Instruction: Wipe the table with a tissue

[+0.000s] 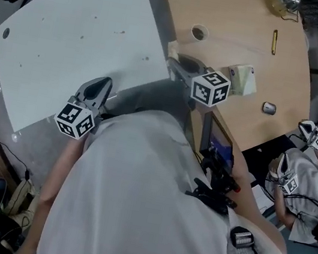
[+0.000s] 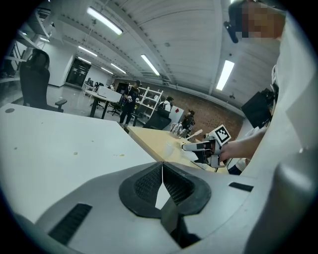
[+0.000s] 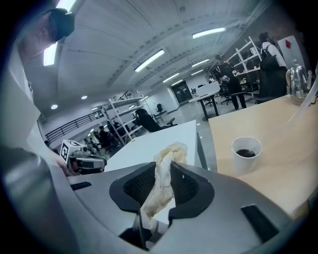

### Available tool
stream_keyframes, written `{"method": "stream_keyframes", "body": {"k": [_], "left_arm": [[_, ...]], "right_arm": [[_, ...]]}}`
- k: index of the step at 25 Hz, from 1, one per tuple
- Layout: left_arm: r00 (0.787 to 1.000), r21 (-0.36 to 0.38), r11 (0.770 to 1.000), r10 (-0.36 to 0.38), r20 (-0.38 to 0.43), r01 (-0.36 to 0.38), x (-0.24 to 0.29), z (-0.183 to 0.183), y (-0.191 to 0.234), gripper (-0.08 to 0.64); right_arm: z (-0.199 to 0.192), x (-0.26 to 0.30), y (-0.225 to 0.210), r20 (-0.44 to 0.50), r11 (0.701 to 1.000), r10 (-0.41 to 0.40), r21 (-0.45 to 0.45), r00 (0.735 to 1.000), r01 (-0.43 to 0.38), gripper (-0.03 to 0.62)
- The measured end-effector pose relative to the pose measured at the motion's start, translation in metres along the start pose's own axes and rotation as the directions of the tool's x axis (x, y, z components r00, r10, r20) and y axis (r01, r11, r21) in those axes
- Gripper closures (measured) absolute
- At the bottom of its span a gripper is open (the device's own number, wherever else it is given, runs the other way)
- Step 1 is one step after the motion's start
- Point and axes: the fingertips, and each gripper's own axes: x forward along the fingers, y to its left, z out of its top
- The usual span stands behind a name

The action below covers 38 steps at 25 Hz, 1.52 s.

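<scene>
A crumpled cream tissue (image 3: 166, 171) is pinched in my right gripper (image 3: 165, 179), which is shut on it. In the head view this gripper (image 1: 175, 64) hovers at the seam between the white table (image 1: 77, 36) and the wooden table (image 1: 243, 29), and a bit of the tissue (image 1: 172, 50) pokes out at its tip. My left gripper (image 1: 100, 86) is over the white table's near edge. Its jaws (image 2: 162, 174) are shut with nothing between them. Small brown specks (image 1: 121, 31) dot the white table top.
On the wooden table are a paper cup (image 1: 198, 33) with a dark residue (image 3: 246, 153), a pen (image 1: 274, 41), a pale tissue pack (image 1: 243, 79) and a small grey object (image 1: 269, 108). Another person (image 1: 308, 180) with marker cubes sits at the right. My torso hides the near side.
</scene>
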Motion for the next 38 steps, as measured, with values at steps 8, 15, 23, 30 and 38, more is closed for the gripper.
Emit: {"method": "stream_keyframes", "body": {"k": [8,15,23,30,38], "left_arm": [[0.997,0.024,0.997,-0.066,-0.033,0.067,-0.020,-0.003,0.010,0.552],[0.993,0.028,0.995,-0.098,-0.060,0.100,-0.038,-0.013,0.018,0.552],[0.990,0.011,0.993,-0.117,-0.078,0.118,-0.050,-0.024,0.018,0.552],[0.993,-0.041,0.996,-0.084,-0.083,0.081,-0.055,-0.038,0.022,0.552],[0.996,-0.100,0.994,-0.051,-0.076,0.043,-0.063,-0.052,0.028,0.552]], "right_arm": [[-0.019,0.013,0.022,-0.021,0.996,-0.077,-0.047,0.997,0.076,0.495],[-0.047,0.014,0.028,-0.059,0.980,-0.196,-0.044,0.979,0.193,0.495],[-0.067,0.029,0.004,-0.141,0.958,-0.280,-0.101,0.949,0.268,0.495],[-0.064,0.058,-0.026,-0.264,0.918,-0.326,-0.316,0.908,0.238,0.502],[-0.074,0.077,-0.043,-0.392,0.904,-0.317,-0.401,0.864,0.150,0.503]]}}
